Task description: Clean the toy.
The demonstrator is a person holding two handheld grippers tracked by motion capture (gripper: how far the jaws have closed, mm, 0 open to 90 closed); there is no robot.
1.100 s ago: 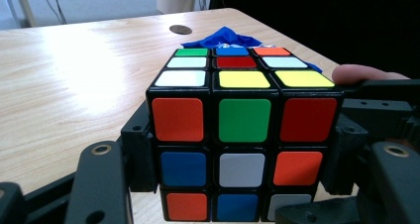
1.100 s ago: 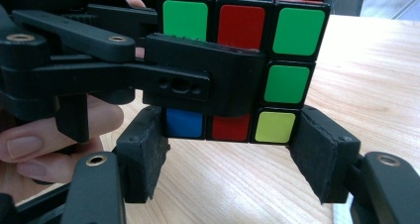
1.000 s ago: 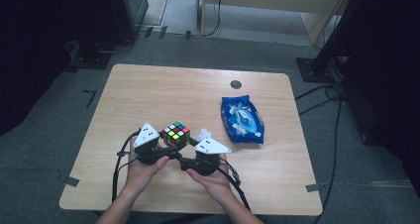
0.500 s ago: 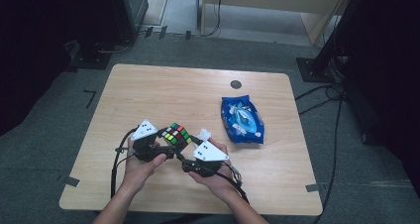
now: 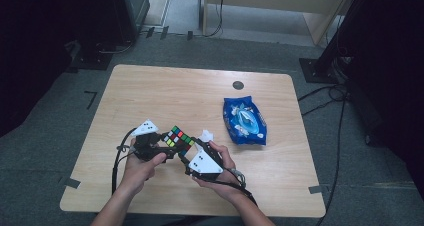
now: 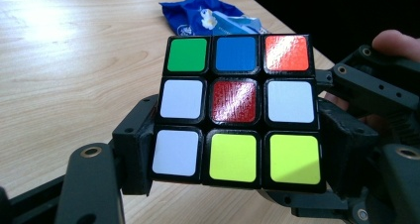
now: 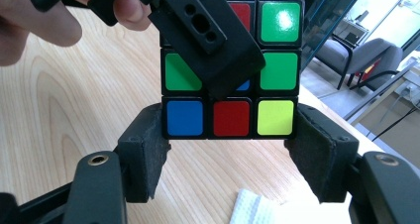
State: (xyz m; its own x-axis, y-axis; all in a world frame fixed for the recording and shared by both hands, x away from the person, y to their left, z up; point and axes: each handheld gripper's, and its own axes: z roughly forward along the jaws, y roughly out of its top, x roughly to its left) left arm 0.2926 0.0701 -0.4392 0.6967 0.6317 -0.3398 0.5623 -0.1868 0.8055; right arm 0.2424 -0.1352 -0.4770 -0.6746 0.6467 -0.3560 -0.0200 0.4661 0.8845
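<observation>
A Rubik's cube (image 5: 178, 138) is held just above the wooden table (image 5: 150, 91) near its front edge, between both grippers. My left gripper (image 5: 167, 147) comes in from the left. In the left gripper view its pads press the sides of the cube's (image 6: 235, 100) bottom row, white and yellow stickers facing the camera; its jaws have just been closing on the cube. My right gripper (image 5: 189, 148) comes in from the right, and its pads (image 7: 146, 157) clamp the cube's (image 7: 230, 117) lowest row. A black finger (image 7: 208, 35) of the left gripper crosses that face.
A blue wipes pack (image 5: 244, 121) lies right of the hands, seen too behind the cube (image 6: 208, 11). A crumpled white tissue (image 5: 206, 134) sits by the right gripper. A dark round disc (image 5: 238, 85) is at the table's back. Cables and stands surround the table.
The right gripper's white plate has tipped slightly toward me and the cube looks turned a little. Both hands stay at the same spot near the front edge.
</observation>
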